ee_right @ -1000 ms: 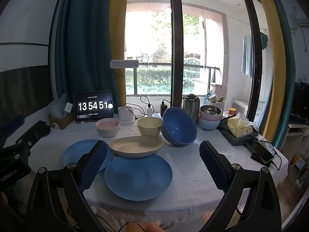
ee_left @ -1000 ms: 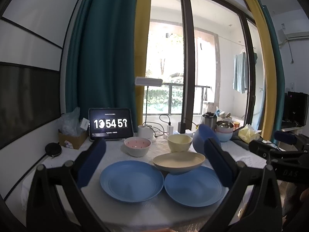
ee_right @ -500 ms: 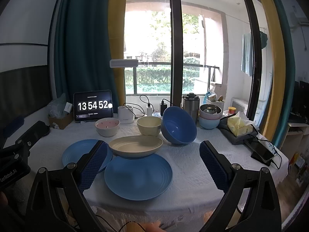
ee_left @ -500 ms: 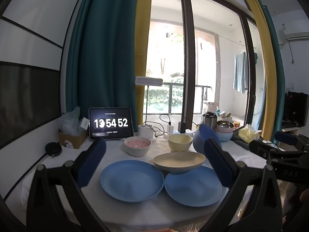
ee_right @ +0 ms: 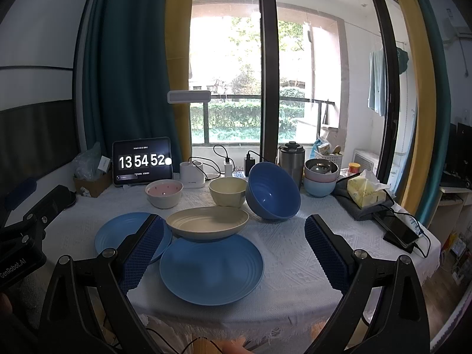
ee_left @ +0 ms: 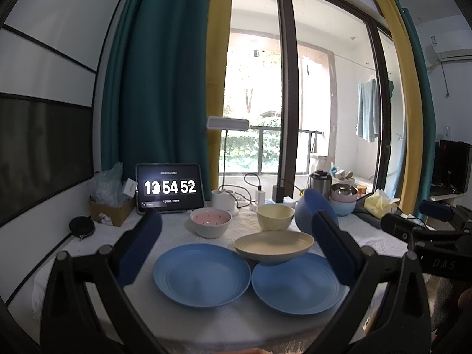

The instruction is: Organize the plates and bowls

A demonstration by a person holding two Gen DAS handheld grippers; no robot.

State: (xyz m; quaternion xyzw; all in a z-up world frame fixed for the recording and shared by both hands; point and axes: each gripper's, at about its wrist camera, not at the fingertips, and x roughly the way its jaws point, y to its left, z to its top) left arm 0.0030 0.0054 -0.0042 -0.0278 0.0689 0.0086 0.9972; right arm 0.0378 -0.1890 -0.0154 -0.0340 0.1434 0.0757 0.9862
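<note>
Above the near edge of the table (ee_right: 339, 230), the left gripper (ee_left: 236, 250) and the right gripper (ee_right: 236, 253) hang level, each with its ribbed blue pads spread wide and holding nothing. A white textured cloth covers the table, which stands before a tall window with teal and yellow curtains. Two smooth, round blue plates (ee_left: 202, 274) (ee_right: 211, 268) lie side by side; a shallow cream dish (ee_right: 208, 224) rests on the far rim of the right one. Behind stand a pink-lined bowl (ee_right: 164, 193), a cream bowl (ee_right: 227, 191) and a tilted blue bowl (ee_right: 273, 191), with a tablet clock (ee_right: 142, 162) at the back left
</note>
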